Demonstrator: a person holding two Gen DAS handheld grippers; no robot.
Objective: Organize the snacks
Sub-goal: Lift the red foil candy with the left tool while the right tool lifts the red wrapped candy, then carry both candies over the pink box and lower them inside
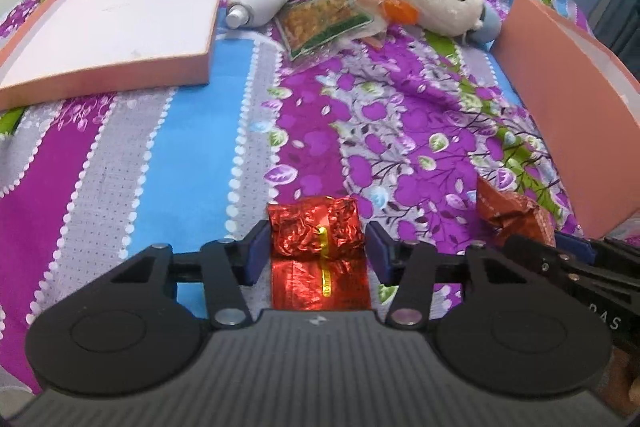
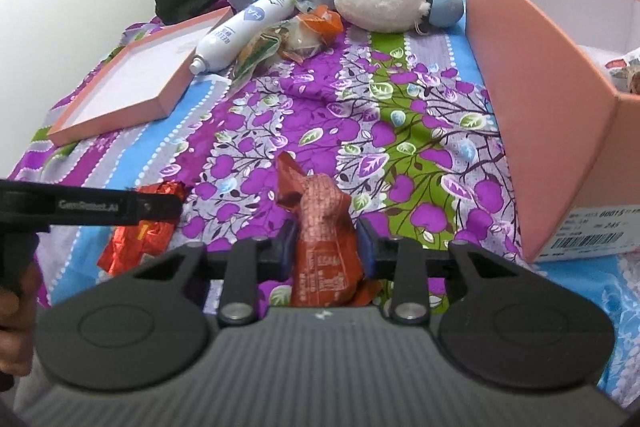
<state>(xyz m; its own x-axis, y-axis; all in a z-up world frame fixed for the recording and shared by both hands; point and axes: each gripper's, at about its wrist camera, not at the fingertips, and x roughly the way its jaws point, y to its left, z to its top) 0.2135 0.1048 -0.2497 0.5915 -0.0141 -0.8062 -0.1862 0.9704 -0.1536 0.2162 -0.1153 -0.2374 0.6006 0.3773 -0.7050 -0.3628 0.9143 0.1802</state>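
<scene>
A bed (image 1: 160,155) covered in floral, striped cloth is seen. At its right a rigid pink cardboard box (image 2: 540,115) stands. The right claw (image 2: 326,247) is closed on a crumpled orange-brown snack packet (image 2: 324,227). A crinkled red foil packet (image 1: 316,247) lies between the half-open left claw (image 1: 316,251) pads, seemingly untouched.

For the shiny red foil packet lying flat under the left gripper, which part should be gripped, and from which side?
Grip the red foil packet across its two long side edges, coming down from above at a slant, as the left gripper is placed now. It lies flat on the bedsheet, lengthwise along the fingers, so its narrower width fits between them. The right-hand pad stands slightly off the foil, so no grip shows yet.
</scene>
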